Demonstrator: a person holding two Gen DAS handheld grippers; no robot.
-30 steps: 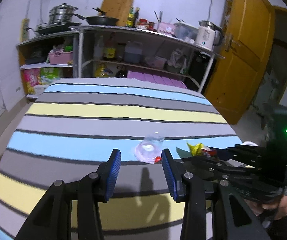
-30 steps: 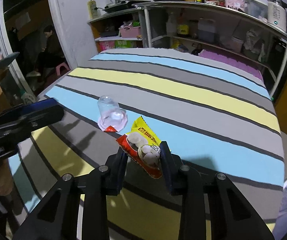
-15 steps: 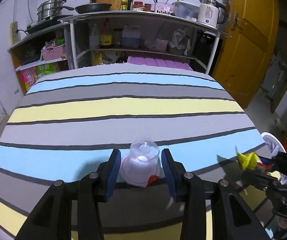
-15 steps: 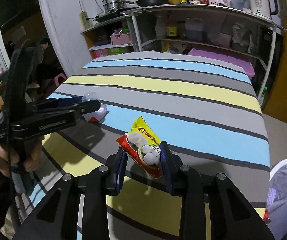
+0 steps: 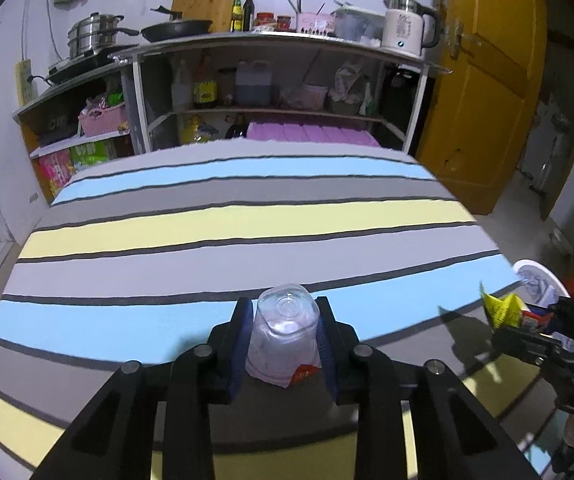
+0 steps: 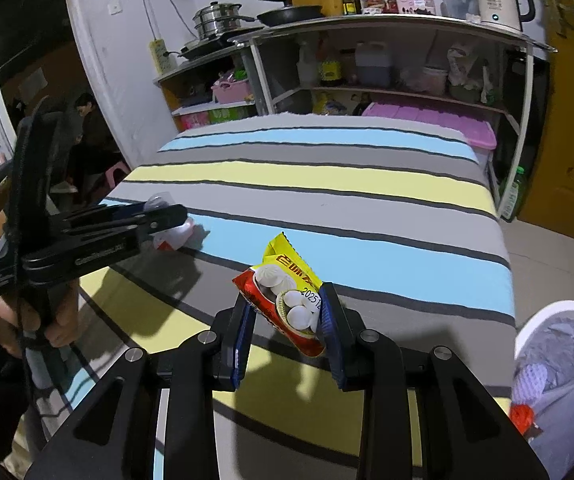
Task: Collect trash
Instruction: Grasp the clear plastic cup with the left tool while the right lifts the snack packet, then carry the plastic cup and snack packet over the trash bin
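My left gripper (image 5: 285, 332) is shut on a clear plastic cup (image 5: 285, 334) that lies on its side, its base pointing away, over the striped tablecloth (image 5: 227, 220). The cup (image 6: 175, 234) and left gripper (image 6: 155, 216) also show at the left of the right wrist view. My right gripper (image 6: 287, 316) is shut on a red and yellow snack wrapper (image 6: 287, 296) and holds it above the table's right part. The wrapper (image 5: 501, 310) also shows at the right edge of the left wrist view. A white trash bin (image 6: 559, 344) with a grey liner stands on the floor right of the table.
A shelf unit (image 5: 271, 92) with pots, bottles and a kettle (image 5: 405, 26) stands behind the table. A yellow door (image 5: 483, 92) is at the right. The bin's rim (image 5: 539, 276) shows past the table's right edge. A person sits at the far left (image 6: 87, 120).
My left gripper has moved forward around the cup and closed on it. My right gripper has carried the wrapper to the right, toward the bin, which has come into view.
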